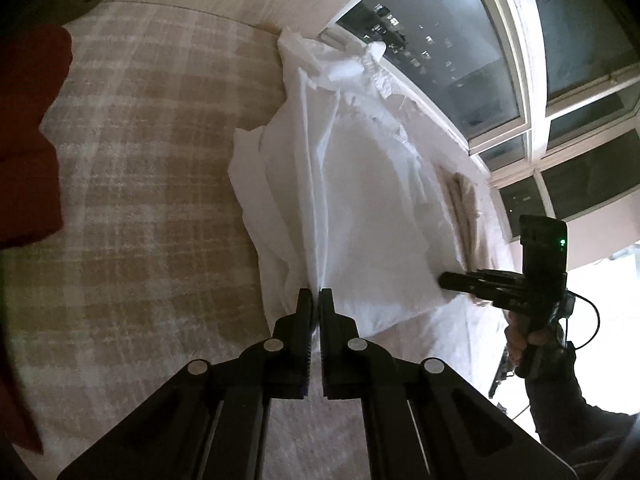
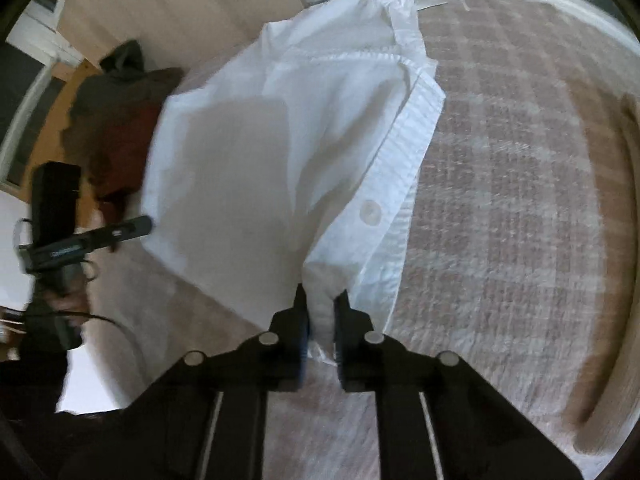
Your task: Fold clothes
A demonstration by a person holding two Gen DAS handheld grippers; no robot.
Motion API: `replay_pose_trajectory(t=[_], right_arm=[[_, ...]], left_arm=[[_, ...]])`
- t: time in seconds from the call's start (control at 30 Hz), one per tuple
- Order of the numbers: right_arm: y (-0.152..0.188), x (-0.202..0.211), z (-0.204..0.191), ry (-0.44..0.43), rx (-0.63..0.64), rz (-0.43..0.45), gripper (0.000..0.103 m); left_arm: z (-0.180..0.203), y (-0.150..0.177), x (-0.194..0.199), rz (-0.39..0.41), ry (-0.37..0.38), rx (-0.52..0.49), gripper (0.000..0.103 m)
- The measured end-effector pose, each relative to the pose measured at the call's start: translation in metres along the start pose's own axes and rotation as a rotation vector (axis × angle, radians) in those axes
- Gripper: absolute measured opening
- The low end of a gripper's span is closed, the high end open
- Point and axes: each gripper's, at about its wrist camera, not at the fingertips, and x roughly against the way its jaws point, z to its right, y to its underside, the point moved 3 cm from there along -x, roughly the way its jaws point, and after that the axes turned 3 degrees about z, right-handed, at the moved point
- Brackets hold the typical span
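Observation:
A white button shirt hangs stretched over a beige plaid bedspread. My left gripper is shut on a pinched fold at the shirt's near edge. The right gripper appears at the right of the left wrist view, touching the shirt's other corner. In the right wrist view the shirt shows its button band and one button, and my right gripper is shut on a bunch of its hem. The left gripper shows at the left of that view, at the cloth's edge.
A red garment and a dark olive one lie on the bed's side. A window with white frames runs along the bed's far edge. A folded beige item lies by the window. A hand holds the right gripper's handle.

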Motion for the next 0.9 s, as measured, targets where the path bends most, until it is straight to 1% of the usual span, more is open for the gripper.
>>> replay_pose_trajectory(t=[0.03,0.07,0.1,0.17,0.2,0.23,0.27,0.3,0.33,0.37,0.4,0.43,0.47,0.57,0.67,0.73,0.8,0.9], right_arm=[[-0.001,0.012,-0.001,-0.028,-0.006,0.003,0.01],[-0.002,0.022,-0.002,-0.03,-0.002,0.013,0.011],[-0.003,0.026,-0.001,0.01,0.015,0.013,0.015],[-0.006,0.032,0.001,0.09,0.043,0.005,0.021],[-0.006,0.033,0.005,0.128,0.04,-0.02,0.021],[-0.008,0.035,0.008,0.149,0.032,-0.032,0.021],[-0.012,0.043,0.011,0.132,0.014,-0.011,0.022],[-0.02,0.053,0.015,0.126,-0.001,0.022,0.026],[-0.031,0.061,0.021,0.146,-0.007,0.054,0.032],[-0.043,0.07,0.026,0.165,-0.013,0.086,0.045],[-0.058,0.077,0.032,0.186,-0.019,0.119,0.048],[-0.077,0.08,0.037,0.204,-0.022,0.149,0.048],[-0.094,0.08,0.039,0.201,-0.024,0.172,0.049],[-0.155,0.06,0.044,0.175,-0.021,0.21,0.049],[-0.196,0.031,0.054,0.155,-0.025,0.201,0.049],[-0.211,0.009,0.06,0.124,-0.04,0.188,0.049],[-0.218,-0.01,0.065,0.113,-0.041,0.182,0.049],[-0.228,-0.031,0.077,0.095,-0.044,0.172,0.049]], left_arm=[[0.001,-0.001,0.003,-0.006,0.007,0.001,0.003],[0.001,-0.001,0.005,-0.012,0.015,0.002,0.004],[0.0,-0.002,0.006,-0.017,0.0,-0.003,0.004],[-0.007,-0.007,0.009,-0.033,-0.029,0.019,0.009],[-0.009,-0.009,0.013,-0.034,-0.04,0.026,0.015],[-0.009,-0.015,0.02,-0.023,-0.057,0.012,0.019],[-0.009,-0.022,0.028,-0.01,-0.075,-0.005,0.02],[-0.006,-0.034,0.036,0.009,-0.097,-0.029,0.024],[-0.002,-0.046,0.038,0.025,-0.107,-0.046,0.032],[0.005,-0.067,0.037,0.044,-0.122,-0.078,0.037],[0.012,-0.089,0.035,0.063,-0.138,-0.113,0.045],[0.018,-0.103,0.031,0.073,-0.152,-0.143,0.048],[0.026,-0.123,0.021,0.081,-0.171,-0.186,0.048],[0.032,-0.173,-0.019,0.081,-0.198,-0.228,0.048],[0.023,-0.2,-0.058,0.046,-0.221,-0.221,0.048],[0.015,-0.21,-0.078,0.024,-0.229,-0.22,0.048],[0.009,-0.216,-0.093,0.011,-0.237,-0.221,0.048],[0.0,-0.223,-0.103,0.002,-0.247,-0.226,0.048]])
